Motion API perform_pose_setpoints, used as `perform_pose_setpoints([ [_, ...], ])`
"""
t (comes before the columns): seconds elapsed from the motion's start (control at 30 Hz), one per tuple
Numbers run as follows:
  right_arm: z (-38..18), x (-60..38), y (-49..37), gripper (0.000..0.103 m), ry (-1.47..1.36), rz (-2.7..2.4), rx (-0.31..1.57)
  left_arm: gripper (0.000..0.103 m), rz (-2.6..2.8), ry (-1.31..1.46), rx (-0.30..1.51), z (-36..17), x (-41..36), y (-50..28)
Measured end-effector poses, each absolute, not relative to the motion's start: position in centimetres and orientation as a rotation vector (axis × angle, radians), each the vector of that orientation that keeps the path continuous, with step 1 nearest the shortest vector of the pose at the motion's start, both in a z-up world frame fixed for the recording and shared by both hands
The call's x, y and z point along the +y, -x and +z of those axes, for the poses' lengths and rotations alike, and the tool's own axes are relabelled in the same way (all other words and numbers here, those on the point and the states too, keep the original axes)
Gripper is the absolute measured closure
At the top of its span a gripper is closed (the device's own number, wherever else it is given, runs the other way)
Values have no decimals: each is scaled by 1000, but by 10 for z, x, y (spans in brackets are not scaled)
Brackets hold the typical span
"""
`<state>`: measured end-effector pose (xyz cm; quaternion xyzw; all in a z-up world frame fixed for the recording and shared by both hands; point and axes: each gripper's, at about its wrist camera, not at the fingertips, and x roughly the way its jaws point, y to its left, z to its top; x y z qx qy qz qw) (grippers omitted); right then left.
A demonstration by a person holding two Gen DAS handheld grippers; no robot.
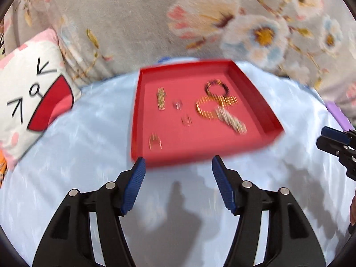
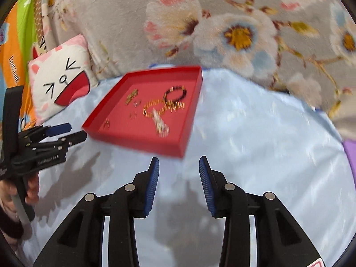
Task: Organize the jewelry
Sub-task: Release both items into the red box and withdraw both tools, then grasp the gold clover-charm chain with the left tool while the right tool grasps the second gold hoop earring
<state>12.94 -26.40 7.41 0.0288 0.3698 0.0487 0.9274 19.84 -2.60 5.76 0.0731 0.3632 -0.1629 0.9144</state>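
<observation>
While both views are motion-blurred, we can place the parts: the red tray [image 1: 255, 109] sits on the pale blue satin cover [image 1: 77, 155], just beyond both tools, with all the jewelry inside it.

Left hand-held gripper [image 1: 178, 166]: jaws spread wide, holding nothing, hovering just short of the tray's near edge. Right hand-held gripper [image 2: 179, 166]: also parted and empty, near the tray's near right corner.

Count, as far as the blur allows:
- 1 dark beaded bracelet [image 1: 217, 87], far right of the tray
- 1 gold bangle or chain loop [image 1: 205, 110], touching the bracelet and overlapping the next piece
- 1 pale silvery chain piece [image 1: 231, 120], lying across the gold loop
- 1 gold bar-like piece [image 1: 160, 99], far left
- 2 small pieces [image 1: 177, 105] mid-tray, possibly earrings or rings
- 1 gold ring [image 1: 154, 141], near left corner

So seven pieces, we think; types are uncertain.

Our call: nothing is picked yet, we're at the approach. We'd start with the isolated ring, since it sits well apart from the rest. Come down tilted, pads straddling it, close slowly. The cover looks soft, so the tray may tip under pressure. Leave the tangled right cluster until one tool can steady the tray.

Off the cover: a cartoon-face cushion [image 1: 33, 93] to the left, a floral blanket [image 1: 133, 22] beyond.
</observation>
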Motion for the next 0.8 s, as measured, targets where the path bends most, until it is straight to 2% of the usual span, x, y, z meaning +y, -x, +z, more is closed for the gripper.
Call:
perform_pose_setpoints([
  [0.3, 35, -250, -30, 65, 11, 164, 848, 43, -401, -196, 793, 20, -20, -111],
  [0.47, 21, -229, -14, 65, 23, 240, 869, 43, -427, -166, 808, 9, -17, -84],
  [0.6, 12, -214, -10, 65, 50, 270, 885, 37, -428, -175, 790, 4, -15, -70],
  [0.8, 0, -205, -9, 66, 98, 261, 905, 37, -467, -163, 817, -2, -16, -65],
])
